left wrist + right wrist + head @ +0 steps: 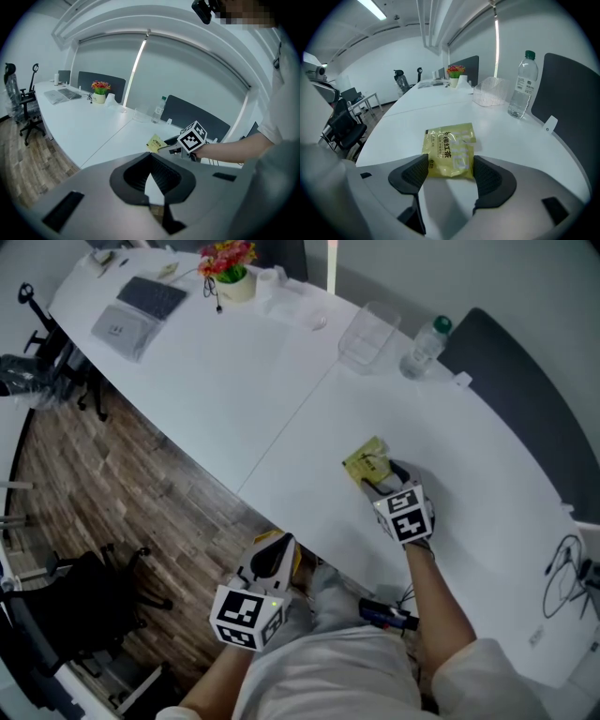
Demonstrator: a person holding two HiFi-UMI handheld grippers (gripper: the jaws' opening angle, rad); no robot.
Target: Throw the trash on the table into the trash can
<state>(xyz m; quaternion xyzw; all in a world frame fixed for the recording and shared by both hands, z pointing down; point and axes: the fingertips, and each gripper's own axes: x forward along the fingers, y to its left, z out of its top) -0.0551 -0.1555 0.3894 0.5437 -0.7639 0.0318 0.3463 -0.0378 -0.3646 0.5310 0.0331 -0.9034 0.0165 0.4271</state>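
A yellow tea packet (366, 463) (449, 150) lies flat on the white table (281, 381). My right gripper (375, 486) (451, 165) rests low over the table with its jaws open; the packet's near edge sits between the pads without being pressed. The left gripper view shows the same packet (154, 142) in front of the right gripper (171, 149). My left gripper (277, 551) (150, 161) hangs off the table's near edge above the wooden floor, jaws closed together with nothing in them. No trash can is visible.
A water bottle (427, 345) (524, 84) and a clear plastic container (368, 334) (490, 91) stand beyond the packet. Farther left are a flower pot (230, 273) and a laptop (150, 298). A black office chair (94, 606) sits on the floor. Cables (567, 568) lie at the right.
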